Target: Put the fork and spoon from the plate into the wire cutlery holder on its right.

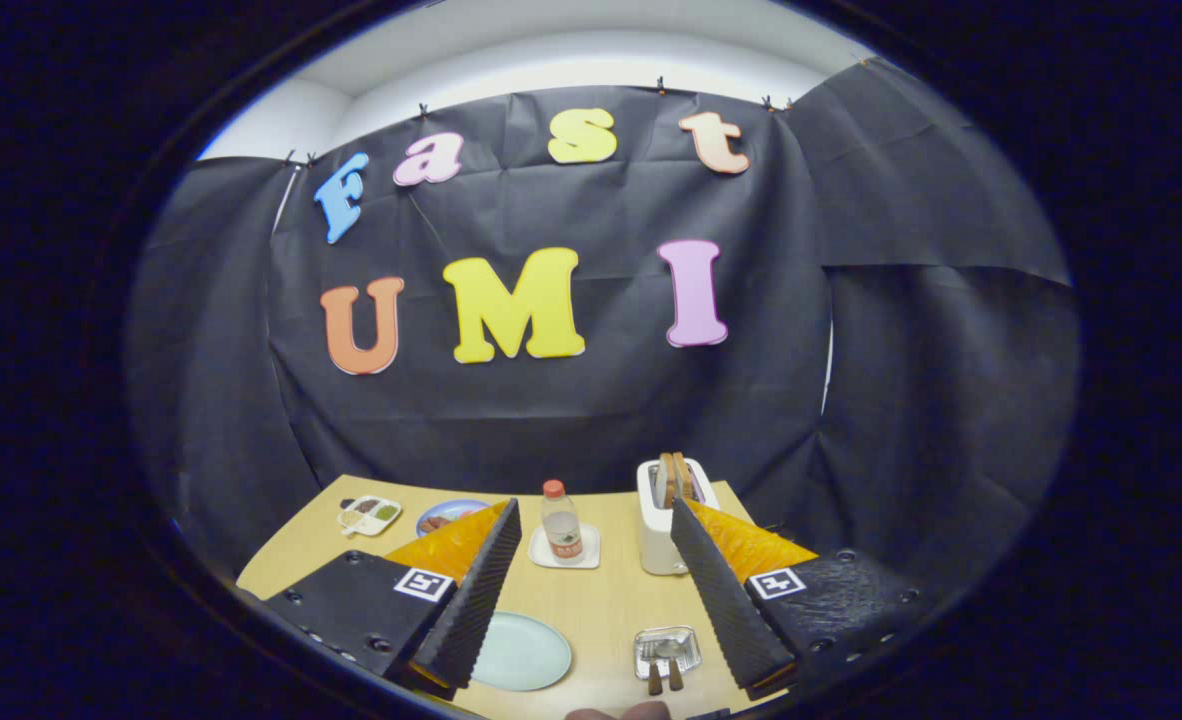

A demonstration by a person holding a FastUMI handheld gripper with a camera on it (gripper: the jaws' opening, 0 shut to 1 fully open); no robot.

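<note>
Now the tool is wide open, gripping nothing, above the worktop. Fork and spoon stand in the wire holder, beside the bare plate.

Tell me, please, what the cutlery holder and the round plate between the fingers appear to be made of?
The cutlery holder looks like shiny metal, glinting silver, with two brown, possibly wooden handles sticking out. The plate looks like smooth pale-green ceramic or melamine; which one is unclear. The gripper hangs open above both.
</note>
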